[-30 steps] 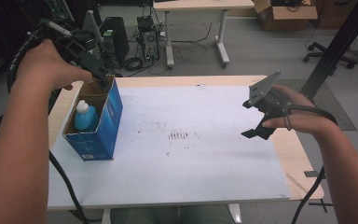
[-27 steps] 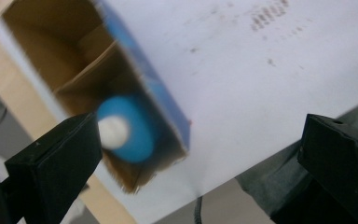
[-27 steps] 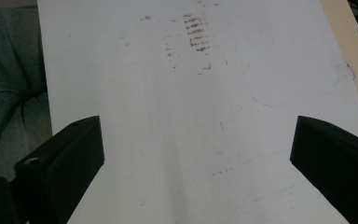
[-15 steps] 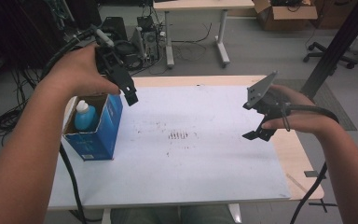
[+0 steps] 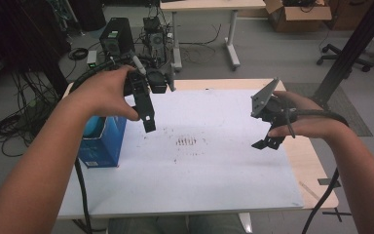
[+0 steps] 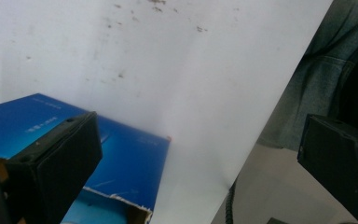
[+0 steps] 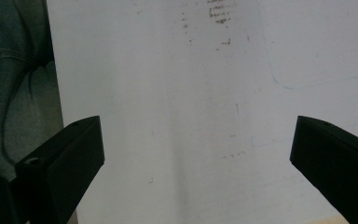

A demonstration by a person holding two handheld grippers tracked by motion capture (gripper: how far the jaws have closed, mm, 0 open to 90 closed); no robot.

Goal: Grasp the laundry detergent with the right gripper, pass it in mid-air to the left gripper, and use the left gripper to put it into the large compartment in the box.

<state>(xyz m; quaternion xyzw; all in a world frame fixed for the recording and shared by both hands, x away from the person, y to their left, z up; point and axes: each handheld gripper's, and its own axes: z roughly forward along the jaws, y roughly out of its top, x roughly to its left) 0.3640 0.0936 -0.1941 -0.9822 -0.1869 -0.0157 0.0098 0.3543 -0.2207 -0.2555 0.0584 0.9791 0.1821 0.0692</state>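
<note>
A blue cardboard box [image 5: 102, 144] stands open-topped at the left side of the white table [image 5: 214, 175], with a blue-topped bottle [image 5: 93, 124] inside it. My left gripper [image 5: 147, 114] hangs above the table just right of the box, jaws pointing down. In the left gripper view its jaws stand wide apart, the left gripper [image 6: 198, 149] open and empty, with the box [image 6: 121, 154] below at the left. My right gripper [image 5: 268, 140] hovers over the table's right part. It is open and empty in the right gripper view [image 7: 196, 149].
Dark marks [image 5: 186, 142] dot the middle of the table. Behind the table are computer gear and cables [image 5: 126, 36] on the floor, a desk [image 5: 209, 7], a cardboard box [image 5: 297, 9] and a black post [image 5: 350, 48]. The person's trouser leg [image 6: 326, 84] is below the table's edge.
My left gripper has moved right and forward, from over the blue box out above the table. The right gripper has stayed almost still.
</note>
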